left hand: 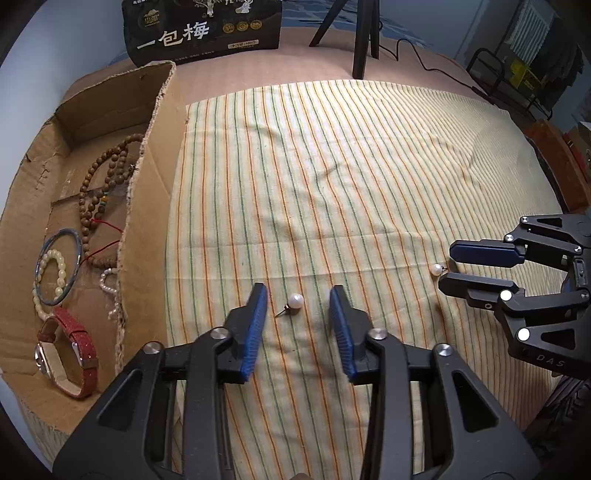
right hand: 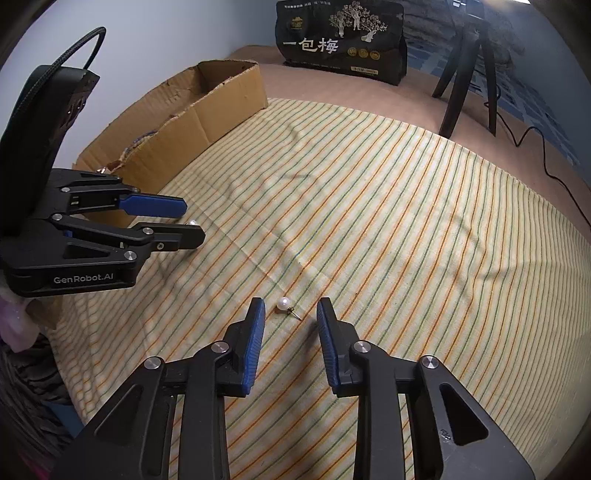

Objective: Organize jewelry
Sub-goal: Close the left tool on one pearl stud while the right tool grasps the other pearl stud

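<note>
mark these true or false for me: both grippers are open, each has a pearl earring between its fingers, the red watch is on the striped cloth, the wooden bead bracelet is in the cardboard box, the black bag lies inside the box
1. Both grippers are open. True: the left gripper and the right gripper each show a wide gap, gripping nothing.
2. A pearl earring lies between each gripper's fingers. True: one pearl earring lies on the striped cloth at the left gripper, the other pearl earring at the right.
3. The red watch is on the striped cloth. False: the red watch lies in the cardboard box.
4. The wooden bead bracelet is in the box. True: the wooden bead bracelet lies on its floor.
5. The black bag lies inside the box. False: the black bag stands beyond it.
</note>
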`<state>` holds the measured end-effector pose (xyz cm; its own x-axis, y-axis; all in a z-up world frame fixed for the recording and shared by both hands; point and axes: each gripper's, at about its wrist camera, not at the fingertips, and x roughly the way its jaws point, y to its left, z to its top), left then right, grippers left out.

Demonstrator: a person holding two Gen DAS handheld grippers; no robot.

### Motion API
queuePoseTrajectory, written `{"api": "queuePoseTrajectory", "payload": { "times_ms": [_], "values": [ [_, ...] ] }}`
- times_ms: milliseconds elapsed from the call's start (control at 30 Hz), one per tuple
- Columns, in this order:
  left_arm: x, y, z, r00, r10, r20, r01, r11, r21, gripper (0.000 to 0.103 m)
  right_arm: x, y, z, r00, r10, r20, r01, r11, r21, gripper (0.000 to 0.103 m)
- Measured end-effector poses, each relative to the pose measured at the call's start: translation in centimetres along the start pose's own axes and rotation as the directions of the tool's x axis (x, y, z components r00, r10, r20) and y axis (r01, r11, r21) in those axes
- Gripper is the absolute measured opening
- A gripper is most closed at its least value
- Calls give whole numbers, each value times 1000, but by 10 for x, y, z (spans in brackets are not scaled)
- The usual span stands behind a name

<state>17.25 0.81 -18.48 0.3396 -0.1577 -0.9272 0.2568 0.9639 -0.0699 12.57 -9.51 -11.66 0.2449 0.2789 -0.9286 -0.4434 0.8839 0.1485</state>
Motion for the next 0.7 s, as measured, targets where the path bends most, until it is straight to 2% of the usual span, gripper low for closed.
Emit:
{"api": "queuePoseTrajectory", "payload": {
  "times_ms": [200, 367, 433, 533, 700],
  "values": [
    [4, -1, 1, 1000, -5, -3, 5, 1000, 11, 31, 5, 2, 2, 1000, 5, -8, -5, 1000, -15, 22],
    [6, 0, 2, 1000, -19, -4, 19, 1000, 10, 25, 10, 2, 2, 1000, 0, -19, 0, 1000, -19, 20],
    [7, -1, 2, 1000, -28, -6, 28, 999, 15, 18, 11, 1, 1, 1000, 1, -22, -1, 1000, -17, 19],
    [8, -3, 3, 999, -32, -8, 32, 999, 23, 13, 11, 0, 1, 1000, 2, -28, -2, 1000, -16, 19],
    [9, -5, 3, 999, -45, -11, 45, 999, 26, 7, 13, -1, 1, 1000, -1, -31, 0, 1000, -15, 16]
  ]
}}
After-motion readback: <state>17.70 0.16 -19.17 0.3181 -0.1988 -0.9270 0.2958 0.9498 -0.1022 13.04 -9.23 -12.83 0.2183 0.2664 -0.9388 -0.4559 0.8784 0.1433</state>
